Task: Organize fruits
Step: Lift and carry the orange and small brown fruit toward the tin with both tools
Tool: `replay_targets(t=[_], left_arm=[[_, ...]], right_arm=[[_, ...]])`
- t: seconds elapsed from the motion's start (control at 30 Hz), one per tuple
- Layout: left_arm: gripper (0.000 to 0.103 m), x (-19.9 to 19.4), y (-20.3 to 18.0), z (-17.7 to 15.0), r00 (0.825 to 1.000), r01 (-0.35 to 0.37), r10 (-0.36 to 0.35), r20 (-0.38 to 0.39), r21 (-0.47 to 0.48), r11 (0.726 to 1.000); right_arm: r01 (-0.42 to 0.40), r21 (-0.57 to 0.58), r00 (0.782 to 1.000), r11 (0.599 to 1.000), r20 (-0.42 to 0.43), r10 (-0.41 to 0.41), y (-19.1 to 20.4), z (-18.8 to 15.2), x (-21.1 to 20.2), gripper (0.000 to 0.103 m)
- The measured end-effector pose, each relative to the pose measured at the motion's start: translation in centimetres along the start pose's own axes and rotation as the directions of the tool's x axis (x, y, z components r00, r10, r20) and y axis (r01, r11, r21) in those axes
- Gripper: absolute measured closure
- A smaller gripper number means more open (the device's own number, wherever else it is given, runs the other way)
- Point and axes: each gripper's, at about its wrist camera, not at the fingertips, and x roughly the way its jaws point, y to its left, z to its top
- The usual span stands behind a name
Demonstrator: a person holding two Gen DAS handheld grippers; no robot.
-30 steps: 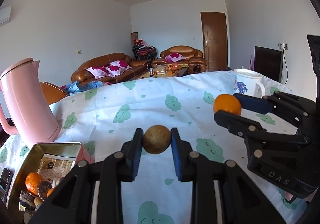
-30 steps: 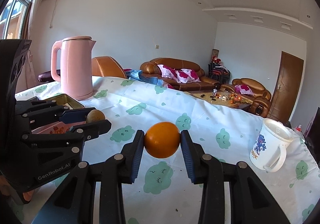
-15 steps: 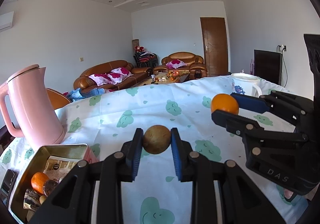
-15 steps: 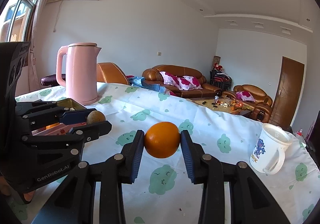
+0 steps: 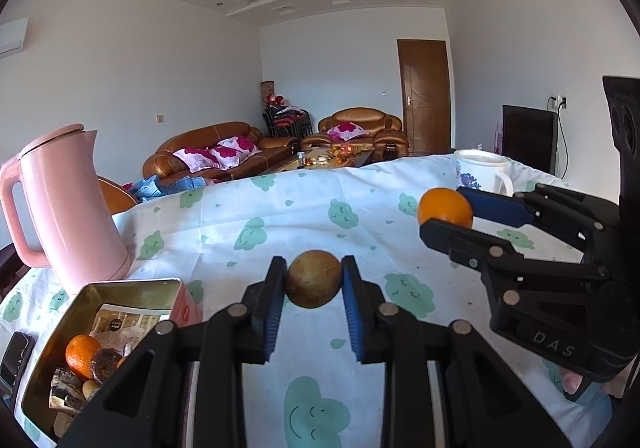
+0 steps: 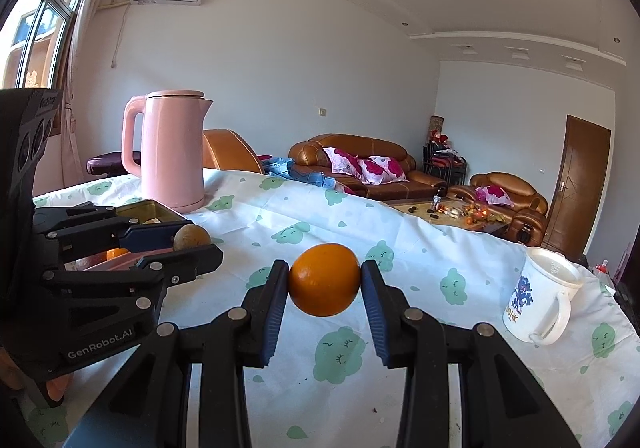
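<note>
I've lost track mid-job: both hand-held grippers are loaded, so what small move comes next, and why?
Probably carry the left hand-held gripper and its brown fruit left toward the open tin, which already holds an orange and lies nearest. The right hand-held gripper can wait, shut on its orange.

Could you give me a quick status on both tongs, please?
Left tongs shut on brown fruit. Right tongs shut on orange. Tin open, unobstructed.

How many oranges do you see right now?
2: one orange clamped in the right gripper, one orange in the tin at the table's left. The tin's clutter may hide more.
</note>
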Motion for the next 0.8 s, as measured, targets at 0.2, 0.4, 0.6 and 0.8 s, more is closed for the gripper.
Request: replay_targets(t=[0.2, 0.4, 0.6, 0.8], left_arm=[[0.074, -0.8, 0.5, -0.4, 1.000, -0.005, 0.005, 0.011, -0.001, 1.000], [0.074, -1.5, 1.2, -0.6, 1.000, -0.011, 0.011, 0.019, -0.009, 1.000], [0.074, -2.2, 2.1, -0.7, 0.999, -0.018, 0.019, 0.028, -0.022, 1.000], [0.074, -2.9, 3.0, -0.9, 0.999, -0.024, 0.025, 0.033, -0.035, 0.999]], right_arm=[[-0.011, -0.013, 1.000, 1.000, -0.006, 0.011, 1.1, 0.0, -0.3, 0.064], [-0.021, -0.017, 1.000, 1.000, -0.007, 0.021, 2.0, 0.1, -0.4, 0.064], [-0.036, -0.022, 0.999, 0.999, -0.003, 0.036, 2.8, 0.3, -0.7, 0.064], [-0.056, -0.040, 0.998, 0.998, 0.009, 0.056, 4.0, 1.1, -1.0, 0.064]])
